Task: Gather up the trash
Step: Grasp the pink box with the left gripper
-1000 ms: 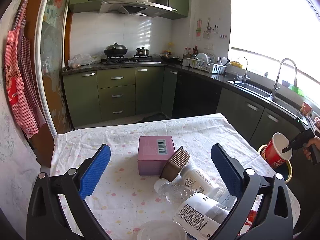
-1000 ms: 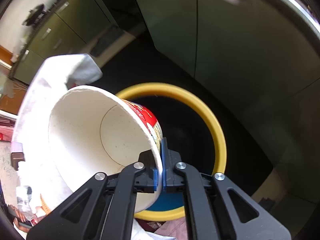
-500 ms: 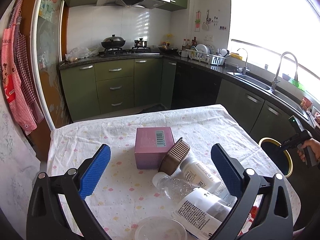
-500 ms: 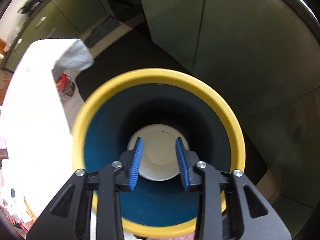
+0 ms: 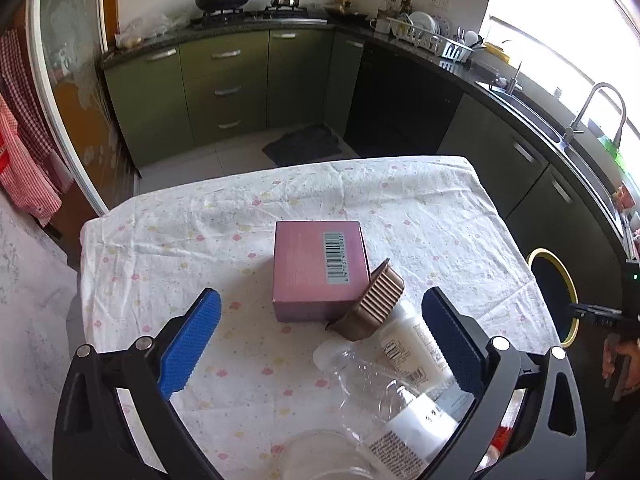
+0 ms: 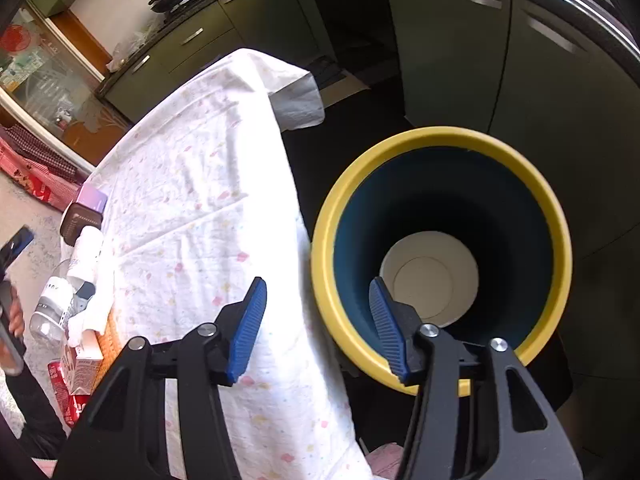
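A yellow-rimmed blue bin (image 6: 440, 252) stands on the floor beside the table; a white paper cup (image 6: 430, 278) lies at its bottom. My right gripper (image 6: 318, 326) is open and empty above the bin's near rim. My left gripper (image 5: 320, 344) is open and empty above the table, over a pink box (image 5: 320, 268), a brown ridged tray (image 5: 370, 306), a white bottle (image 5: 412, 350) and a clear plastic bottle (image 5: 372, 384). The bin also shows in the left wrist view (image 5: 554, 292) past the table's right edge.
The table carries a white flowered cloth (image 5: 200, 240). Green kitchen cabinets (image 5: 224, 84) and a sink counter (image 5: 560, 132) run behind and to the right. A red carton and small box (image 6: 80, 364) lie at the table's near end.
My right gripper let the paper cup drop into the bin, opened wider and drew back towards the table edge. My left gripper rose and tilted down over the table.
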Motion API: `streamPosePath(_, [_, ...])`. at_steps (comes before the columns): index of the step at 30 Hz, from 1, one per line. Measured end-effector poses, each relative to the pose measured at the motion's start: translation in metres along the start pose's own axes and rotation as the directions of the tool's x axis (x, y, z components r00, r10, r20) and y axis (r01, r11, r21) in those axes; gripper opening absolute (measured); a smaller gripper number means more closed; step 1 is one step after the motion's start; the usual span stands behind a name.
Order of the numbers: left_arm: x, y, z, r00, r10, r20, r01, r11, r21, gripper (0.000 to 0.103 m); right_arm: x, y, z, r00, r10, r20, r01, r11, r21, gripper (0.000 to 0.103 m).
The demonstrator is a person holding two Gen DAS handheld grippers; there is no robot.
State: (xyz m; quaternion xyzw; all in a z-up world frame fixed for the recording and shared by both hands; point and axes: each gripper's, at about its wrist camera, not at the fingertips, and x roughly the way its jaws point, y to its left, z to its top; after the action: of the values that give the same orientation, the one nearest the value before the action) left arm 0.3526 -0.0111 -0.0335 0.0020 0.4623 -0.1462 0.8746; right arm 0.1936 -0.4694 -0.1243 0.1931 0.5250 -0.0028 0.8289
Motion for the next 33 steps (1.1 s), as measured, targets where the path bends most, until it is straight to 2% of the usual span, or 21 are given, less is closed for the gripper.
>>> streamPosePath(3, [0.029, 0.002, 0.026, 0.995, -0.019, -0.095, 0.017, 0.999, -0.028, 0.099, 0.001, 0.0, -0.004, 1.0, 0.013, -0.01, -0.013, 1.0, -0.001, 0.053])
streamPosePath(5, [0.05, 0.0, 0.039, 0.988, 0.0, -0.155, -0.005, 0.999, -0.032, 0.099, 0.002, 0.001, -0.007, 1.0, 0.02, -0.015, -0.02, 1.0, 0.001, 0.054])
streamPosePath(9, [0.081, -0.003, 0.053, 0.97, 0.048, -0.24, -0.056, 0.998, -0.026, 0.099, 0.006, -0.001, -0.009, 0.999, 0.026, -0.021, -0.025, 1.0, 0.003, 0.056])
streamPosePath(12, [0.094, -0.009, 0.055, 0.958, 0.05, -0.284, -0.057, 0.998, -0.016, 0.099, 0.007, -0.005, -0.011, 0.999, 0.03, -0.025, -0.03, 1.0, 0.002, 0.057])
streamPosePath(19, [0.117, -0.013, 0.057, 0.938, 0.151, -0.312, -0.159, 0.987, 0.0, 0.099, 0.017, -0.006, -0.014, 0.998, 0.048, -0.04, -0.048, 0.999, 0.003, 0.057])
streamPosePath(25, [0.14, -0.015, 0.055, 0.918, 0.161, -0.362, -0.175, 0.985, -0.006, 0.093, 0.022, -0.004, -0.015, 0.997, 0.059, -0.047, -0.06, 0.998, -0.001, 0.06])
streamPosePath(26, [0.141, -0.015, 0.054, 0.919, 0.149, -0.366, -0.165, 0.986, -0.013, 0.091, 0.022, -0.003, -0.015, 0.997, 0.061, -0.047, -0.062, 0.998, -0.004, 0.06])
streamPosePath(28, [0.144, -0.016, 0.052, 0.914, 0.153, -0.375, -0.168, 0.986, -0.009, 0.077, 0.019, -0.001, -0.015, 0.997, 0.064, -0.039, -0.064, 0.998, -0.008, 0.06])
streamPosePath(33, [0.14, -0.012, 0.049, 0.925, 0.131, -0.357, -0.149, 0.989, -0.022, 0.076, 0.009, 0.005, -0.015, 0.996, 0.09, -0.016, -0.09, 0.996, -0.019, 0.06])
